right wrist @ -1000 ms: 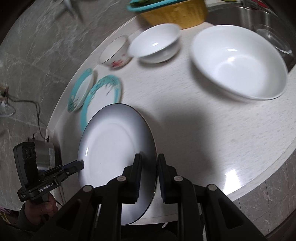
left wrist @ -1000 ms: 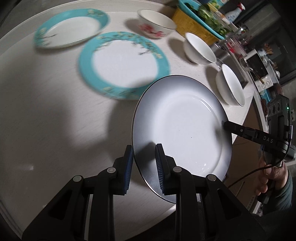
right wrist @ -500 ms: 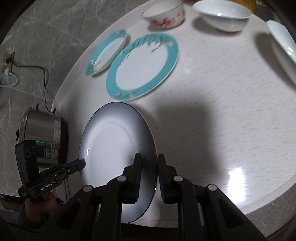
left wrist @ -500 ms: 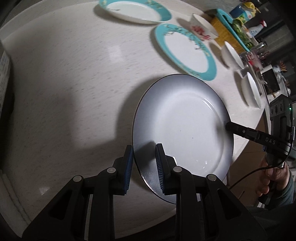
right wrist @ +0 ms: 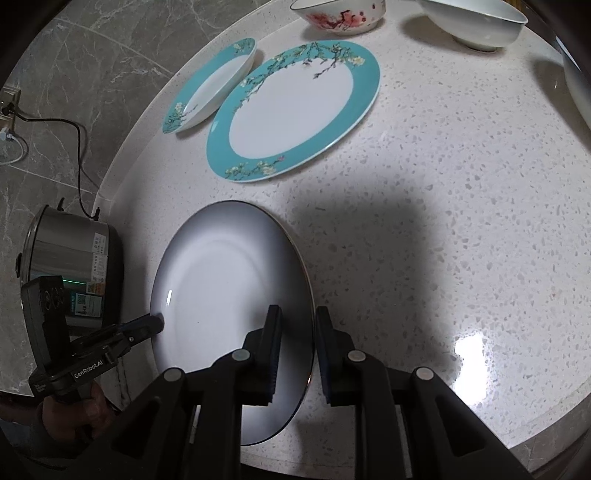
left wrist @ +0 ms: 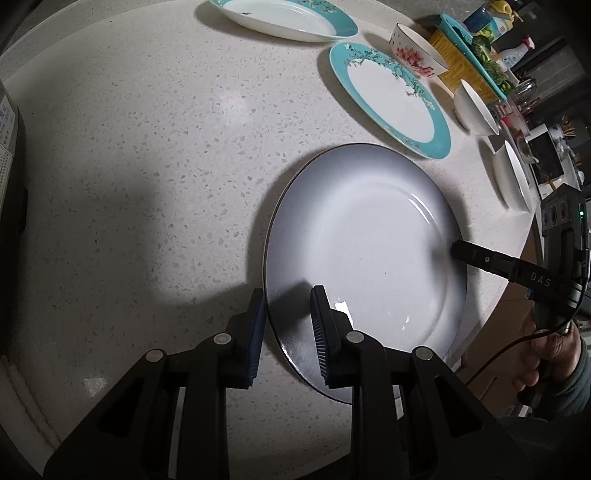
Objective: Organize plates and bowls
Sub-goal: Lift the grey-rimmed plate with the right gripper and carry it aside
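So this looks like the set-down step: both grippers are carrying the big white plate with the dark rim [left wrist: 364, 254] over an open patch of the speckled countertop [left wrist: 147, 147], and my guess is it's being parked as the base of a plate stack. Going left to right in the right wrist view: a steel rice cooker [right wrist: 70, 266] sits off the counter's left edge, then the left gripper [right wrist: 157, 323] pinching the plate's left rim, then the plate itself, then the right gripper [right wrist: 297, 350] clamped on its right rim. Both sets of jaws are nearly closed, just the plate's edge sandwiched between the pads, one pad on top and one underneath. I can't tell if the plate's bottom is touching the counter yet; it looks slightly tilted and very low. Farther back sit the teal-rimmed oval dish [right wrist: 210, 86], the teal-rimmed round plate [right wrist: 291, 110], the floral bowl [right wrist: 341, 16] and a plain white bowl [right wrist: 476, 22]. Next move, as I read it: lower it flat, ease both grips off together so it doesn't clack down or skid, then fetch the teal round plate to stack on top.
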Tool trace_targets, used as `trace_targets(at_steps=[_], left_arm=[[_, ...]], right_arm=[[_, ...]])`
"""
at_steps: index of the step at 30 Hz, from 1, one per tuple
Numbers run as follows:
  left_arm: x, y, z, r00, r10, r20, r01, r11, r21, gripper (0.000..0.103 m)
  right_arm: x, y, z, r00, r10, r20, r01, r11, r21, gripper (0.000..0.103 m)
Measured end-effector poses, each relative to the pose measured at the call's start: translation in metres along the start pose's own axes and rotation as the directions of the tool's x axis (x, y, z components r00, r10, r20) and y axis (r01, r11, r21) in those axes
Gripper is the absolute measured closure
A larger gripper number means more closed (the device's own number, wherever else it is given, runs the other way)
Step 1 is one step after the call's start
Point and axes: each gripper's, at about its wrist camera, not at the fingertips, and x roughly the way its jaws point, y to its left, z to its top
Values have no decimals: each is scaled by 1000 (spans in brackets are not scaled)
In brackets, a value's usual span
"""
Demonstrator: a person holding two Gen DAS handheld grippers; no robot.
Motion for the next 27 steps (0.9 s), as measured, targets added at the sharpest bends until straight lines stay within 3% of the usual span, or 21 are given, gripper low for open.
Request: trace_targets(at_steps=[9, 14, 15, 16, 18, 19, 23, 27], left_arm=[[-1, 0, -1, 1000, -11, 7, 11, 1000, -8, 81], [-19, -1, 8, 998, 1, 69, -2, 1000, 12, 78], [-23, -1, 11, 997, 5, 80, -6, 1000, 16, 72], [-28, -2, 15, 996, 2, 94, -4, 1000, 19, 52], [-40, -5, 24, 990, -25, 137, 21, 999, 29, 26], [-46, -7, 29, 986, -40, 161, 34, 999, 39, 23], [-58, -21, 57, 972, -126, 199, 113, 991, 77, 12], [-56, -36, 94, 961, -213, 178, 201, 976, 82, 12]], right_arm=[[-3, -1, -3, 1000, -4, 14, 4, 1000, -4, 81], [-4, 0, -9, 1000, -2, 25, 2, 1000, 12, 77], [-7, 0, -10, 999, 0, 43, -1, 1000, 16, 73], [-12, 1, -11, 998, 4, 67, -6, 1000, 18, 72], [-23, 1, -10, 994, -3, 111, 0, 1000, 28, 56], [-27, 1, -9, 992, -8, 125, 4, 999, 32, 52], [-63, -5, -1, 978, -20, 210, -1, 995, 98, 20], [-102, -16, 10, 955, 30, 296, -79, 985, 154, 9]])
